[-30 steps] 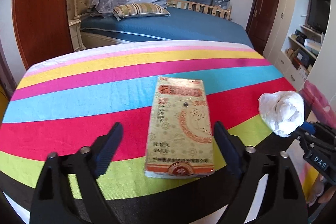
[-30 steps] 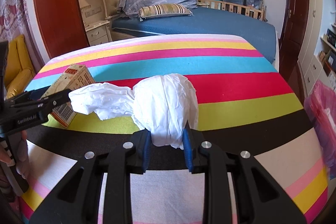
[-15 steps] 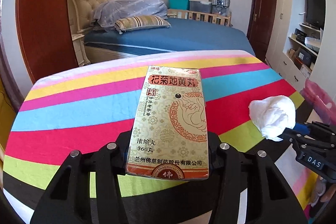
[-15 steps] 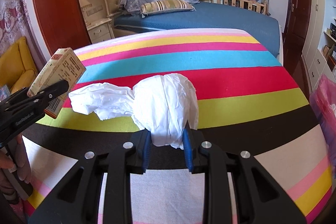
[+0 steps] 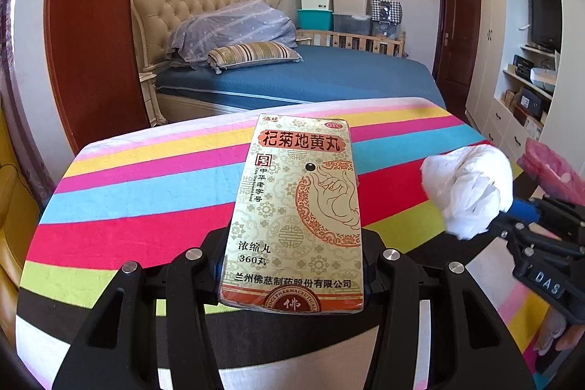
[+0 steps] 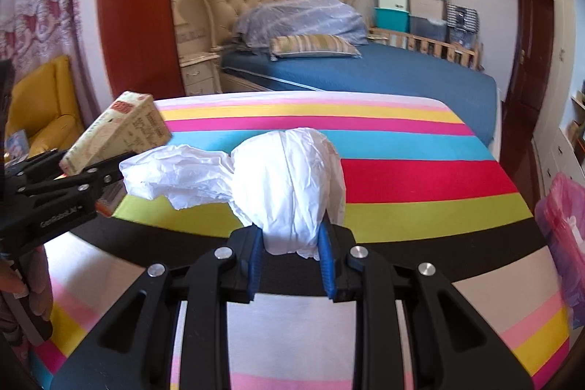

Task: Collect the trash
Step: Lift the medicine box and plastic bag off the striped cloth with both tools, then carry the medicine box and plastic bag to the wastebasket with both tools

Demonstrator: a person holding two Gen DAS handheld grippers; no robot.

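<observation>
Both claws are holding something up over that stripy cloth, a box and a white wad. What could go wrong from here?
The left gripper pinches the medicine box only at its bottom end, so most of it sticks out beyond the fingers; it might pivot or slip on a quick swing. The right gripper clamps the crumpled white paper at its base, and a loose tail reaches toward the box, so it could snag there. The pink bag sits at the right edge, so a drop might miss it.

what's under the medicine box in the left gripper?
The medicine box is lifted in the left gripper, with the striped tablecloth beneath and behind. The strip directly below the box is hidden.
</observation>
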